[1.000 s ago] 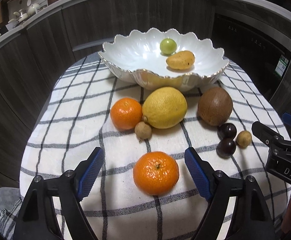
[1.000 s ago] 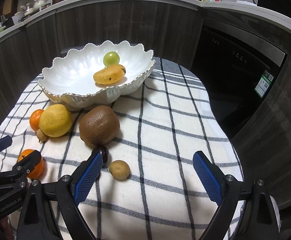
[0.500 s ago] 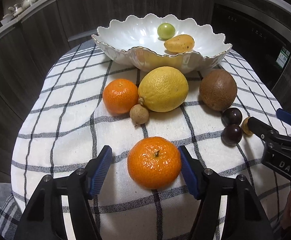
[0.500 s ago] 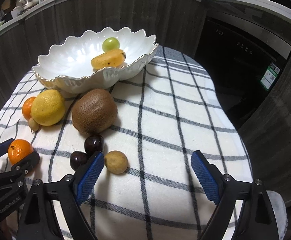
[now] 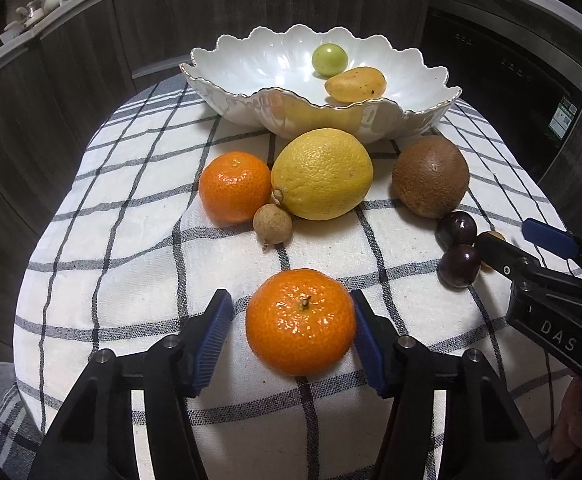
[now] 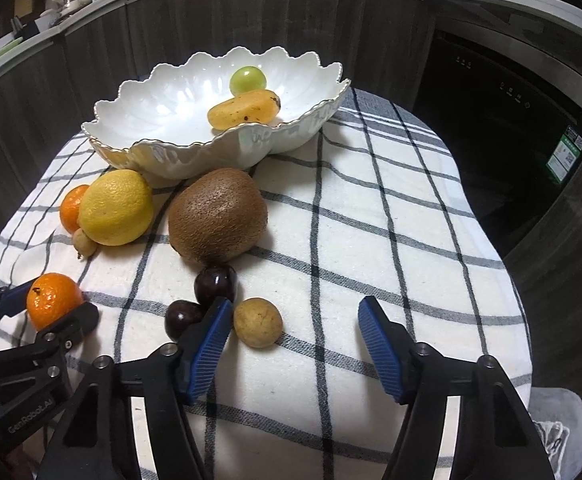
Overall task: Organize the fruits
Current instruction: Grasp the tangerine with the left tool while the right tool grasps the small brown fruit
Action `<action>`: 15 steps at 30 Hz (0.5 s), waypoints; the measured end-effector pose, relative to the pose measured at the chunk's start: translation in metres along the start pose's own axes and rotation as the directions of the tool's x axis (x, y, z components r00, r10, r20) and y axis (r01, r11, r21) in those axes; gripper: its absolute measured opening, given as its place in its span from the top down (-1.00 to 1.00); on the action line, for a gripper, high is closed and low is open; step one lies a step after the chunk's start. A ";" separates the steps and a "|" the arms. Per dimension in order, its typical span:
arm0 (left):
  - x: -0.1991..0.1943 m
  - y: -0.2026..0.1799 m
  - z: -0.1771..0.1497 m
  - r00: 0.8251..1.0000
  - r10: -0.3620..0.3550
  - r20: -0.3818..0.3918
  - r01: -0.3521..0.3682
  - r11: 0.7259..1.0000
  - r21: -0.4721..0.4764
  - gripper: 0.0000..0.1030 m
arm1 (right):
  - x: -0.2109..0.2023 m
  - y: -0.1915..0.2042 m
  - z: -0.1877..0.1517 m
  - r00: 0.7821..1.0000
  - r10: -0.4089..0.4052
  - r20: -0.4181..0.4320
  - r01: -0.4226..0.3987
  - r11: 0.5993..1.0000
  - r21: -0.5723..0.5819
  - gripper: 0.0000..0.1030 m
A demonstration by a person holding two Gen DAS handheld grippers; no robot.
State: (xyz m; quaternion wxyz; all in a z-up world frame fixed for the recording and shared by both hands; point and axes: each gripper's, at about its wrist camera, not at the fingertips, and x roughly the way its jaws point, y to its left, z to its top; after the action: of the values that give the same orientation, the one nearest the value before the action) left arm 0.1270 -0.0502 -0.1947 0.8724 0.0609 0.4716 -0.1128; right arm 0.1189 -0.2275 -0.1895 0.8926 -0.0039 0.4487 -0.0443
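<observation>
An orange mandarin (image 5: 301, 322) lies on the checked cloth between the fingers of my left gripper (image 5: 291, 338), whose jaws are closing. The right pad meets the peel, while a narrow gap remains at the left pad. In the right wrist view a small tan longan (image 6: 258, 322) lies between the fingers of my right gripper (image 6: 293, 344). Those jaws are closing too, with the longan beside the left pad and far from the right one. The white scalloped bowl (image 5: 251, 92) at the back holds a green fruit (image 5: 329, 59) and a small yellow mango (image 5: 355, 85).
In front of the bowl lie a lemon (image 5: 322, 174), a second mandarin (image 5: 235, 187), another longan (image 5: 272, 224) and a kiwi (image 5: 431, 176). Two dark cherries (image 6: 215, 283) (image 6: 182, 319) sit just left of my right gripper. Dark cabinets ring the small table (image 6: 411, 240).
Both pairs of jaws have narrowed. The left one has drawn in around the near mandarin. The right gripper has come down, so the longan now lies between its fingers.
</observation>
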 end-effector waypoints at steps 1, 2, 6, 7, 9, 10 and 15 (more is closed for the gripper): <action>0.000 0.000 0.000 1.000 -0.002 0.001 0.002 1.000 0.002 -0.03 | 0.000 0.001 0.000 1.000 0.006 0.000 -0.006 1.000 -0.002 -0.17; -0.001 -0.001 0.000 1.000 -0.003 0.001 0.003 1.000 0.004 -0.01 | 0.000 0.001 0.000 1.000 0.011 0.001 -0.011 1.000 -0.005 -0.12; -0.002 -0.003 -0.001 1.000 -0.007 0.002 0.007 1.000 0.011 0.08 | 0.002 0.003 0.000 0.999 0.035 -0.013 -0.036 0.999 -0.016 0.06; -0.002 -0.003 -0.001 1.000 -0.006 0.002 0.006 1.000 0.011 0.09 | 0.004 0.003 -0.001 0.999 0.046 -0.023 -0.046 0.999 -0.015 0.17; -0.002 -0.003 -0.001 1.000 -0.007 0.002 0.007 1.000 0.011 0.09 | 0.009 0.002 -0.003 0.996 0.076 -0.052 -0.076 0.997 -0.006 0.29; -0.002 -0.003 -0.001 1.000 -0.007 0.002 0.007 1.000 0.011 0.09 | 0.009 0.002 -0.003 0.996 0.078 -0.047 -0.079 0.997 -0.004 0.31; -0.003 -0.002 -0.002 1.000 -0.007 0.004 0.007 1.000 0.007 0.10 | 0.006 0.007 -0.004 0.995 0.093 -0.046 -0.094 0.995 -0.026 0.46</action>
State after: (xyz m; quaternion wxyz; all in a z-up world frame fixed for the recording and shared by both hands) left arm 0.1235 -0.0512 -0.1934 0.8727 0.0618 0.4698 -0.1177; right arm 0.1202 -0.2208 -0.1969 0.8833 0.0057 0.4688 0.0035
